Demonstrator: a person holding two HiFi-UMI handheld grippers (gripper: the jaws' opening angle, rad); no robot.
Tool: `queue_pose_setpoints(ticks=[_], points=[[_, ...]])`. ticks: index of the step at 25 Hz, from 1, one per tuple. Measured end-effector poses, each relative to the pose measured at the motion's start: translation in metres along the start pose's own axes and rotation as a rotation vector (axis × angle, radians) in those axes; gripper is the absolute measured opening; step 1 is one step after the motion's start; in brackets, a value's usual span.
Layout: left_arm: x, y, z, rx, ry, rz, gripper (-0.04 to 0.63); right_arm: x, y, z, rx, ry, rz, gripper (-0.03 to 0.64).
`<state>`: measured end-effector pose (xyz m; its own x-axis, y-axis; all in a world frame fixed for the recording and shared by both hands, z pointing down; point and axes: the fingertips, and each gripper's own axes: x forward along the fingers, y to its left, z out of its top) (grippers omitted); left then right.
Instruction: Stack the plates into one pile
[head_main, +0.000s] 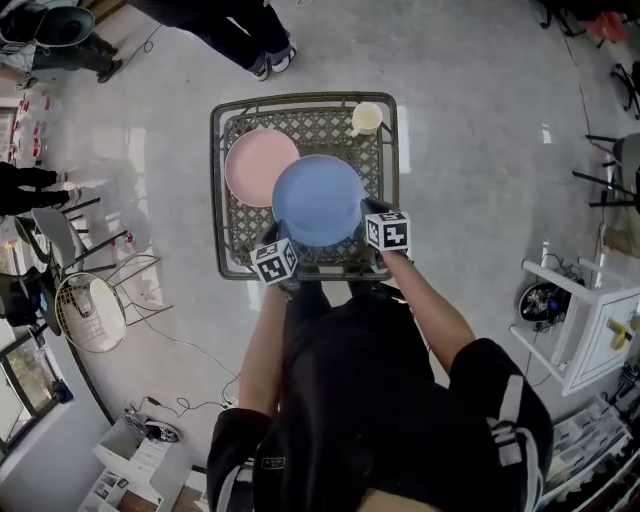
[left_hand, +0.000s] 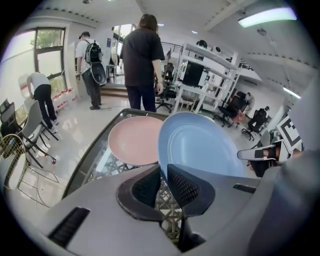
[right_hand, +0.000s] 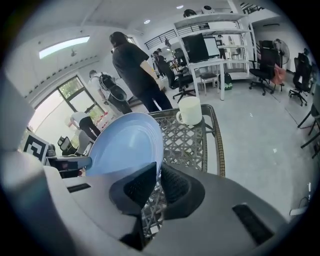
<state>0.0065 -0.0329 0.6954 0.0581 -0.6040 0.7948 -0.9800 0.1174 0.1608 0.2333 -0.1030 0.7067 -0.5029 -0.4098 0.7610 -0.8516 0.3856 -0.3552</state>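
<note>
Square lattice-top table (head_main: 304, 98) with raised dark rim, standing on pale glossy floor (head_main: 480, 150), pink plate (head_main: 252, 165) flat on its far-left part, cream mug (head_main: 366, 118) upright in far-right corner, apart from the plate

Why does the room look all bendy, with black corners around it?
Left gripper view: a wide lens bends the shelves and blackens the corners; the ceiling light glares. Right gripper view: same bending, and the blue plate looks stretched. Head view: the shiny floor reflects lights.
</note>
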Motion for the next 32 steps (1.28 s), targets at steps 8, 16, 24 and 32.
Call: queue_pose_setpoints(ticks=[8,16,24,32], points=[[-0.002,0.057,0.038,0.014,-0.022,-0.014,0.054,0.025,0.054,0.036,-0.014,-0.024,-0.029,0.029],[0.024,0.117,0.071,0.025,-0.001,-0.030,0.054,0.076,0.091,0.066,-0.011,-0.004,-0.067,0.029],[0.063,0.163,0.084,0.033,0.054,-0.060,0.057,0.129,0.111,0.084,-0.004,0.027,-0.102,0.029],[0.100,0.179,0.078,0.046,0.120,-0.093,0.058,0.163,0.105,0.078,0.030,0.078,-0.160,0.029]])
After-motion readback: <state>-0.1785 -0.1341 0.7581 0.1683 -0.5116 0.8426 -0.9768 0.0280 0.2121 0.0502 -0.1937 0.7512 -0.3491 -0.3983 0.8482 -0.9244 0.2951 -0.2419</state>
